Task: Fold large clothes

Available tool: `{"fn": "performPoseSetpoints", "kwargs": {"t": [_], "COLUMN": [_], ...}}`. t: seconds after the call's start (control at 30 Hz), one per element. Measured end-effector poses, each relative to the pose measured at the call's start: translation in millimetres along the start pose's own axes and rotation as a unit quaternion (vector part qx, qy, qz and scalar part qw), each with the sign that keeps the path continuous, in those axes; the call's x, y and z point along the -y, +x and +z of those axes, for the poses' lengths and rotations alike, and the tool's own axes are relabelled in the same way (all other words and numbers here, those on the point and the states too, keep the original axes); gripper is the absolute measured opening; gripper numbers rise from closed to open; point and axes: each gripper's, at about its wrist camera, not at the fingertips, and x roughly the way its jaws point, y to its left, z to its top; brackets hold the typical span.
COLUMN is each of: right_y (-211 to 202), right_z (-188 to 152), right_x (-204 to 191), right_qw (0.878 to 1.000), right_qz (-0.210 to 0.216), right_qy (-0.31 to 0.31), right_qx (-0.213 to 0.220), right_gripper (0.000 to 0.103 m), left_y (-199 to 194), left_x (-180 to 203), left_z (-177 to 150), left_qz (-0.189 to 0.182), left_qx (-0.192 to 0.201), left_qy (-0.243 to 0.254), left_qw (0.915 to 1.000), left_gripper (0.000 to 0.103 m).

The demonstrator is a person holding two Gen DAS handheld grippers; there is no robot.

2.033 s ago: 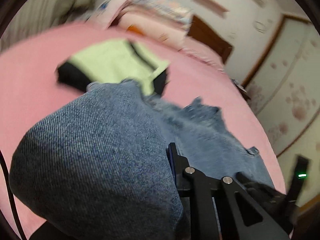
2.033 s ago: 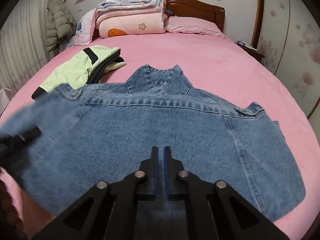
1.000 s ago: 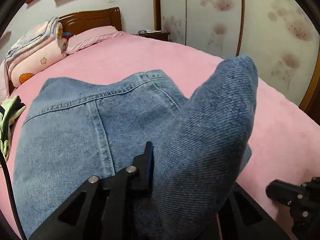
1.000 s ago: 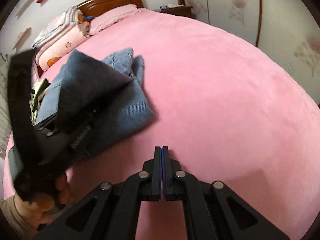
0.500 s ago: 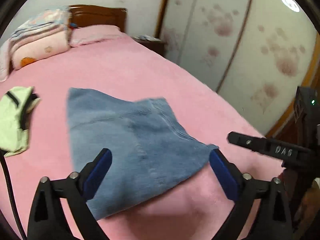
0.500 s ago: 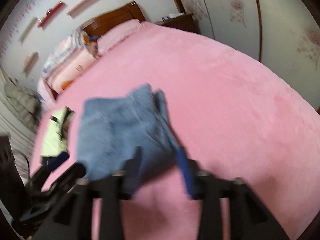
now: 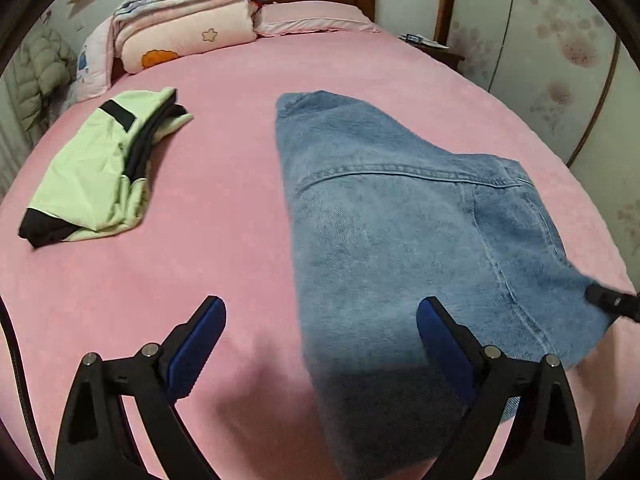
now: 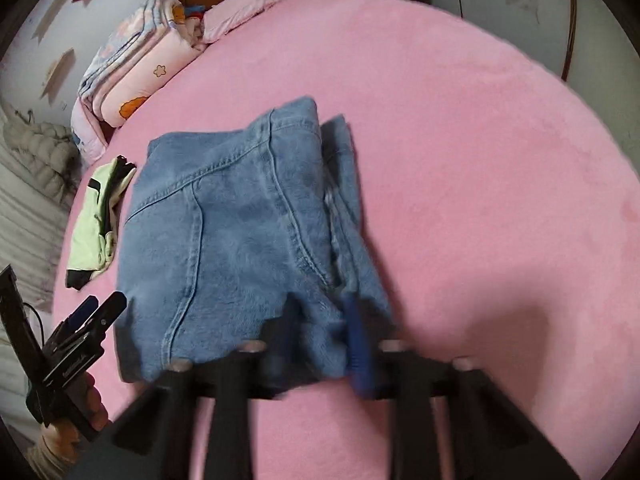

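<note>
Two grippers, one denim jacket, already folded into a fat bundle on the pink bed. In the left wrist view, jacket spread from 12 o'clock down to 5 o'clock, with its long left edge running down between the fingers. Left gripper up above it, jaws very wide and closing just a little, no cloth pinched, only the jacket's edge lying below the gap. Right gripper at the jacket's near edge, at 6 o'clock in its own view, jaws closing with blue cloth between them; too blurry to call it a real grip or not. Probably time for one more fold or a tidy-up. To do it well: bring the left gripper down to the near corner at 6 o'clock and bite all the layers, not just the top one. Get a firm bite with the right gripper too, at the other near corner. Lift both together, at the same height, and carry the near edge toward 12 o'clock. Go slowly with such thick, heavy cloth. Lay it down flat, then let go. Keep clear of the green top at 10 o'clock.
</note>
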Motion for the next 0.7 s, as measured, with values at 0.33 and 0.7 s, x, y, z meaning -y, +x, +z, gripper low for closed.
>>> {"fn": "performPoseSetpoints", "kwargs": {"t": [0.33, 0.7], "right_y": [11, 36], "right_z": [2, 102], "right_x": [-3, -72], "right_qw": [0.997, 0.995], "right_qz": [-0.063, 0.035], "right_qy": [-0.012, -0.093], "right_qx": [-0.035, 0.028], "right_gripper": [0.029, 0.030], "left_y": [7, 20], "left_x": [17, 17], "left_z": [-1, 98], "left_qz": [0.003, -0.072], "left_qx": [-0.024, 0.008], "left_qy": [0.001, 0.020], "left_qw": [0.9997, 0.9972], "left_gripper": [0.096, 0.065]}}
